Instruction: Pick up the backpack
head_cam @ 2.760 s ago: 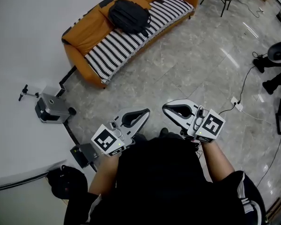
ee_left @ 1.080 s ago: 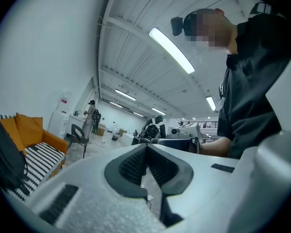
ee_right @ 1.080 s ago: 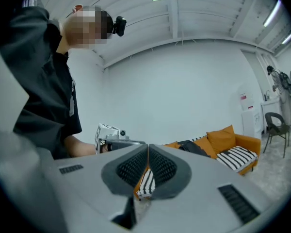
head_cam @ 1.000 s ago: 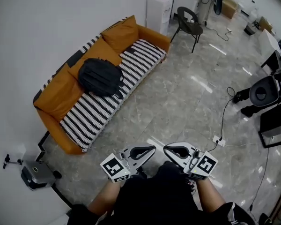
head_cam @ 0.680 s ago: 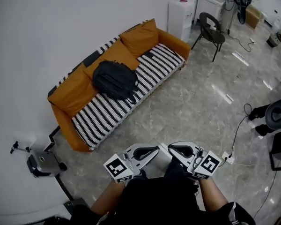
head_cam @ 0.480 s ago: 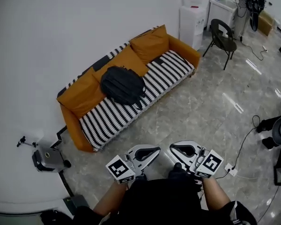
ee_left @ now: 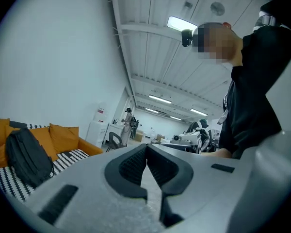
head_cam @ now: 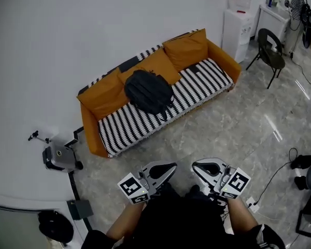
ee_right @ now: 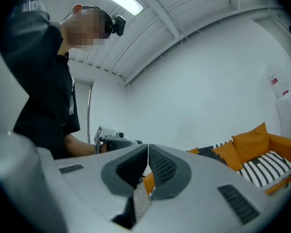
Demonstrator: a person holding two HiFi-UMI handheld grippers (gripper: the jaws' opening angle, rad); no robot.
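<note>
Two grippers are held level, close in front of the person, and neither has anything in it. The left gripper (head_cam: 168, 167) has its ribbed dark pads pressed together, and the right gripper (head_cam: 198, 166) is closed the same way, with only bare space past the tips in each gripper view.

The black fabric backpack (head_cam: 149, 91) lies well ahead of both grippers and a little toward the left one. It leans against the back cushions of an orange sofa with a black-and-white striped seat (head_cam: 89, 135). A stretch of grey polished stone floor (head_cam: 223, 123) lies between the grippers and the sofa.

The step in hand appears to be the approach, since no reach or grasp has begun. The next move likely calls for crossing that floor and opening at least one gripper's jaws. They would then close on a strap or the top of the bag. No carry handle can be made out from here, so the grip point is best chosen up close.
</note>
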